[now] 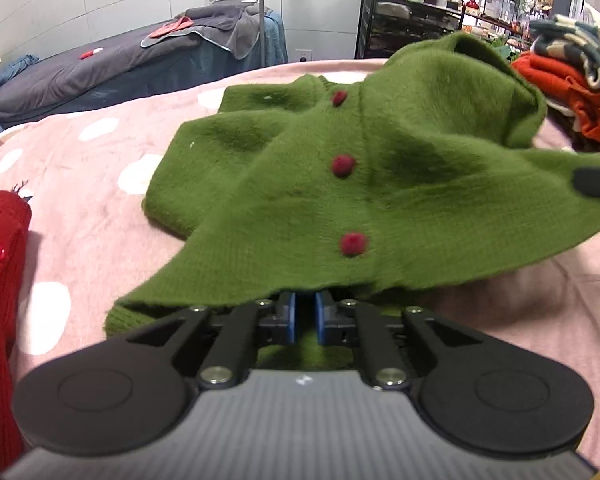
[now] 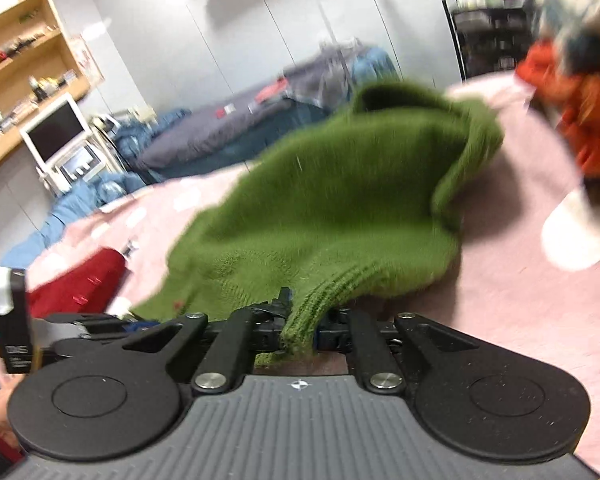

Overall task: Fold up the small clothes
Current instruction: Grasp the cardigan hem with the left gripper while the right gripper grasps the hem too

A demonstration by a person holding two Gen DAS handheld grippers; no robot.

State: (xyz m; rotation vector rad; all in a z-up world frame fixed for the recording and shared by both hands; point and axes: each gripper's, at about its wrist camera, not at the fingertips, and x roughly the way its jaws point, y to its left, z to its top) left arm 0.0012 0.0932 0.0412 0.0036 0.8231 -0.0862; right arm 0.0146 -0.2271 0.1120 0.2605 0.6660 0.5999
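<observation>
1. The green cardigan lies button-side up on the pink blanket, hem nearest, collar away, its long axis running away from the camera.
2. Left gripper is clamped on the hem.
3. Right gripper is clamped on a ribbed edge, which is lifted.

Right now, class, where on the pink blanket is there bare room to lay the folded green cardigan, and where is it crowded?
Free: the pink blanket between the red garment and the green cardigan. Crowded: the far right corner, with its orange and checked clothes pile.
</observation>
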